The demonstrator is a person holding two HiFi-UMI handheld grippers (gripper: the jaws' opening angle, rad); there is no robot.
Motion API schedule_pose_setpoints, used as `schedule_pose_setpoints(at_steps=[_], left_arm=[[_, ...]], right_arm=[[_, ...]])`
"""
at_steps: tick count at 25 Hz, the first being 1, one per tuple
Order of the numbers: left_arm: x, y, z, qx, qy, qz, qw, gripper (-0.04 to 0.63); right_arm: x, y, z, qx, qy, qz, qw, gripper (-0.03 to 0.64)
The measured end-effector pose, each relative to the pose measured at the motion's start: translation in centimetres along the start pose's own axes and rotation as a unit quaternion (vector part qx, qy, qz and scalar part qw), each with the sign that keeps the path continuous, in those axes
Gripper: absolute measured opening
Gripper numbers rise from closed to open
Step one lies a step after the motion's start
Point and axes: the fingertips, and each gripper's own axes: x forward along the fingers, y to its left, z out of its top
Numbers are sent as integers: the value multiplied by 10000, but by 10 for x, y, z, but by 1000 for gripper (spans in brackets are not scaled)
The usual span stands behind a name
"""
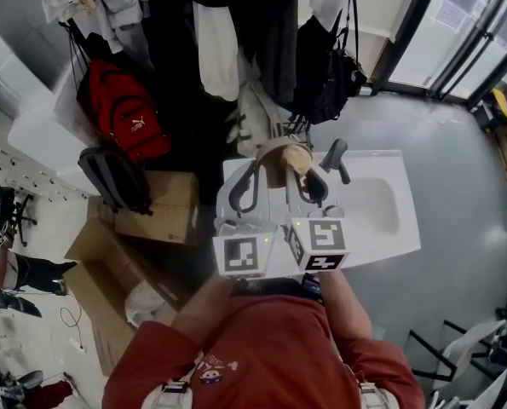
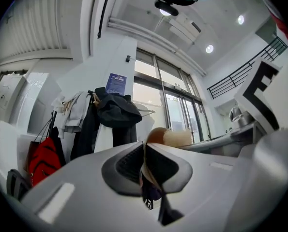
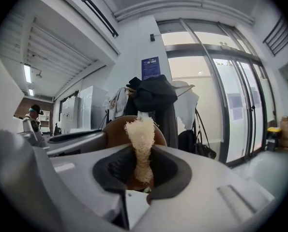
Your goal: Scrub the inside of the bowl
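- Our left gripper (image 2: pixel 144 153) is clenched on the thin rim of the wooden bowl (image 2: pixel 156 136), which rises just ahead of its jaws.
- Our right gripper (image 3: pixel 143 154) grasps a fibrous scrubber (image 3: pixel 143 132); the bowl stands just behind it, beyond the jaws.
- Below both lies a white sink (image 1: pixel 388 207).

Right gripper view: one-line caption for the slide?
Right gripper jaws shut on a pale scrubber in front of a brown bowl; coats and glass doors behind.

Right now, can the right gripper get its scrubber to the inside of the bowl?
Probably yes. The scrubber in the right gripper sits just before the bowl, which the left gripper pinches by its rim; nothing stands between them.
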Motion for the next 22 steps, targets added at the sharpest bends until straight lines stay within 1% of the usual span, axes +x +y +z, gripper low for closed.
schedule_pose_setpoints(at_steps=[4,11,13,16,22], left_arm=[[-3,-7,1,68,-7,-83,9999,28],[-3,-18,-1,177,-43,-213,9996,31],[-2,-21,-3,181,-12,-238,9996,32],[-3,-23,-3,153,5,-264,9995,32],[-2,-24,1,189,-64,-368,9991,32]], right_arm=[[0,-1,-4,96,184,-16,9998,77],[5,-7,-15,816,505,86,9953,77],[4,-10,-17,898,538,99,9945,77],[3,-12,-17,753,534,62,9957,77],[2,-10,-13,202,476,133,9986,77]])
